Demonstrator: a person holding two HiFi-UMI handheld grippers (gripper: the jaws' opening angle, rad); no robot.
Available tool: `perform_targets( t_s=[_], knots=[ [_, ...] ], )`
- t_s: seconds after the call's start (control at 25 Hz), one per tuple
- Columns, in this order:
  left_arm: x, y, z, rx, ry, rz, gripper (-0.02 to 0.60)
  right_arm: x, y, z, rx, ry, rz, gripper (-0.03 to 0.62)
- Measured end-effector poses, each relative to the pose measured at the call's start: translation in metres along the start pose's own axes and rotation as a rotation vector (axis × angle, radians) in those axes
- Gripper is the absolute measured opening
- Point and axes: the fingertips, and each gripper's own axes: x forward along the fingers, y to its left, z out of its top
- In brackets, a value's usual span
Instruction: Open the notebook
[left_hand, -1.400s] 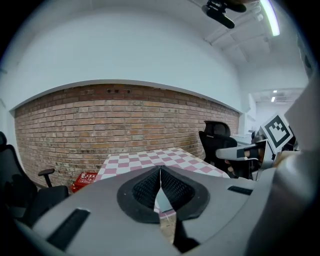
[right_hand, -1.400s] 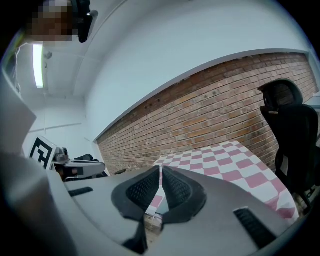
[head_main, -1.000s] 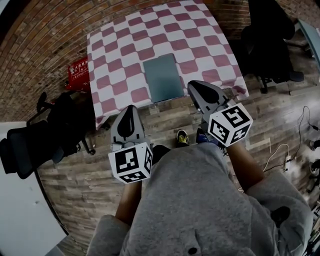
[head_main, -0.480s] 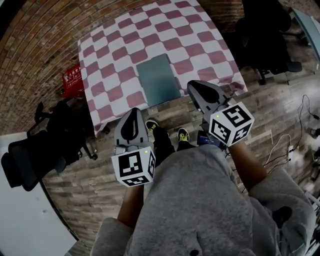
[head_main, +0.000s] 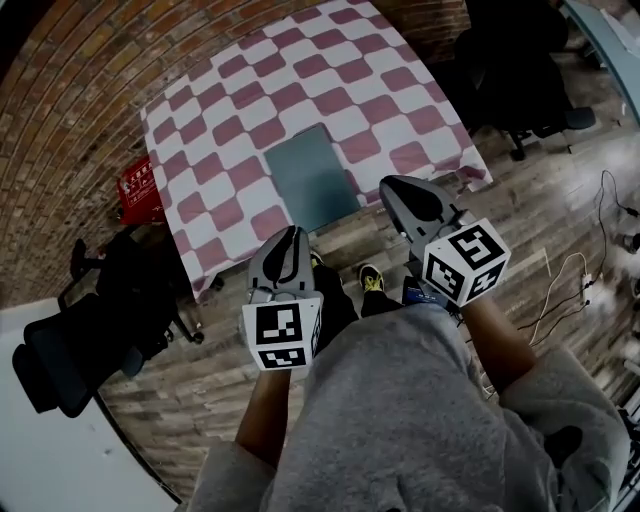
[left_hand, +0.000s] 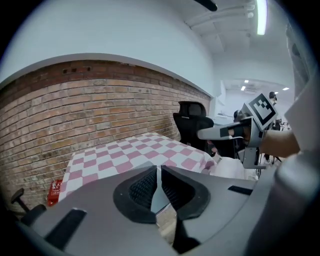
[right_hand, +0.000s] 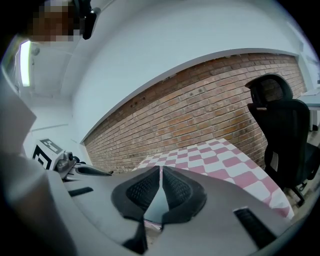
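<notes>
Notebook (head_main: 312, 178), closed, is laid lengthwise away from the checked table's (head_main: 200, 130) near edge, its near corners faced by left gripper (head_main: 289, 236) and right gripper (head_main: 398, 188), jaws pressed together, empty.

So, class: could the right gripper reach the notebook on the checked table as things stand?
Probably yes: the right gripper, jaws together, hovers near the edge of the table beside the notebook, with nothing in the way.

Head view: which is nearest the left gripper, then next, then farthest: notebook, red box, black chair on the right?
1. Notebook, on the table just ahead.
2. Red box, low at the left.
3. Black chair, far right, past the table.
</notes>
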Motion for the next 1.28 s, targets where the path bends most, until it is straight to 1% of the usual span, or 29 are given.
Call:
perform_targets(
  t_s=[0.08,0.12,0.2,0.28,0.4,0.44,0.52,0.6,0.68,0.72,0.8,0.88,0.96,1.04,1.12,1.28],
  knots=[
    [0.011,-0.004,-0.007,0.042,0.034,-0.025,0.016,-0.001,-0.004,-0.002,0.011,-0.005,-0.011,0.037],
    [0.017,-0.007,-0.011,0.064,0.051,-0.04,0.028,-0.002,-0.007,-0.003,0.018,-0.007,-0.017,0.037],
    [0.031,-0.015,-0.018,0.109,0.084,-0.083,0.072,-0.003,-0.013,-0.007,0.03,-0.008,-0.028,0.037],
    [0.047,-0.027,-0.03,0.15,0.13,-0.138,0.136,-0.004,-0.018,-0.01,0.037,-0.006,-0.039,0.037],
    [0.071,-0.042,-0.055,0.196,0.213,-0.212,0.191,-0.006,-0.027,-0.017,0.054,-0.004,-0.058,0.037],
    [0.08,-0.044,-0.061,0.213,0.232,-0.226,0.198,-0.006,-0.03,-0.02,0.061,-0.002,-0.065,0.037],
    [0.097,-0.047,-0.075,0.271,0.268,-0.238,0.209,-0.006,-0.037,-0.026,0.077,0.003,-0.077,0.036],
    [0.113,-0.047,-0.091,0.389,0.309,-0.229,0.242,-0.005,-0.041,-0.032,0.09,0.011,-0.085,0.037],
    [0.128,-0.046,-0.108,0.508,0.352,-0.221,0.251,-0.005,-0.044,-0.038,0.098,0.017,-0.093,0.037],
    [0.134,-0.047,-0.115,0.551,0.367,-0.22,0.255,-0.005,-0.045,-0.04,0.103,0.018,-0.099,0.036],
    [0.145,-0.046,-0.124,0.615,0.387,-0.215,0.255,-0.005,-0.047,-0.043,0.113,0.017,-0.11,0.037],
    [0.155,-0.045,-0.13,0.661,0.406,-0.207,0.255,-0.006,-0.049,-0.044,0.121,0.014,-0.116,0.037],
    [0.161,-0.044,-0.132,0.684,0.409,-0.205,0.255,-0.008,-0.052,-0.044,0.127,0.009,-0.125,0.036],
    [0.161,-0.044,-0.132,0.687,0.403,-0.222,0.253,-0.011,-0.055,-0.045,0.14,0.004,-0.138,0.037],
    [0.159,-0.045,-0.132,0.658,0.407,-0.257,0.246,-0.013,-0.057,-0.047,0.151,0.002,-0.148,0.037],
    [0.156,-0.044,-0.131,0.591,0.459,-0.335,0.244,-0.013,-0.057,-0.048,0.162,-0.004,-0.153,0.037]
  ],
)
